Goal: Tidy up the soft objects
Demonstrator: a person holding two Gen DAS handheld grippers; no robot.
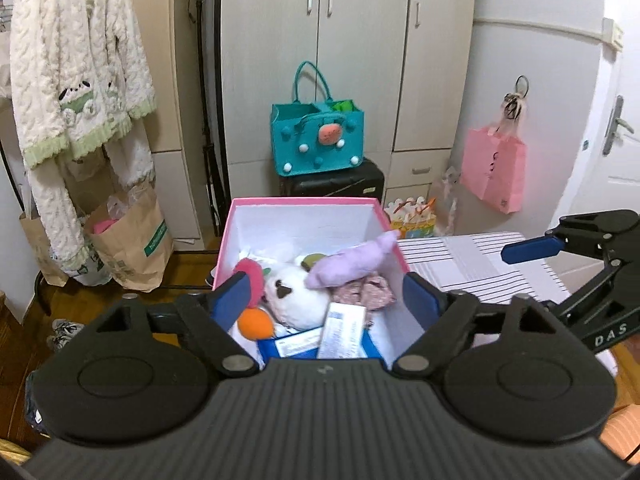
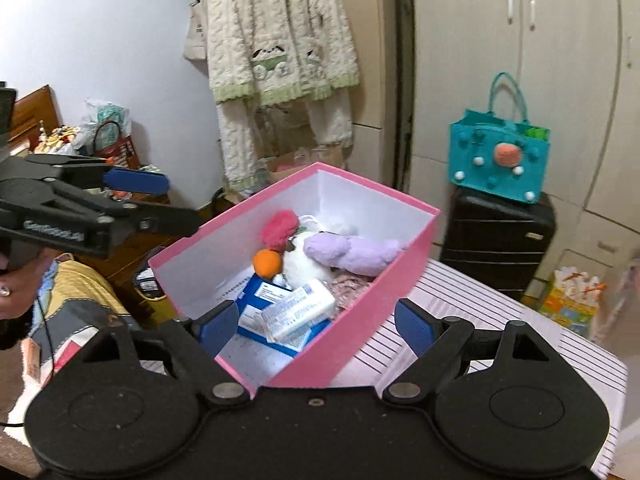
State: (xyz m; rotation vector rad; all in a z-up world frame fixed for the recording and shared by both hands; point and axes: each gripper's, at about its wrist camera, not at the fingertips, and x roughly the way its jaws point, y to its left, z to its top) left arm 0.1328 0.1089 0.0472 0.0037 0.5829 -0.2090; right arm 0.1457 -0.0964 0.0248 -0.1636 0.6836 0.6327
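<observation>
1. Pink box on the striped tabletop, filled with soft toys; near corner seemingly close to the table edge, so a nudge could tip it.
2. White plush mid-box, fluffy.
3. Purple plush draped on top, tip over the right wall; could slide out.
4. Left gripper and right gripper: jaws apart, empty, above the box.
5. Orange ball beside the red pom-pom.

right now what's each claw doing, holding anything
left claw: open, holding nothing, above the pink box
right claw: open, holding nothing
</observation>
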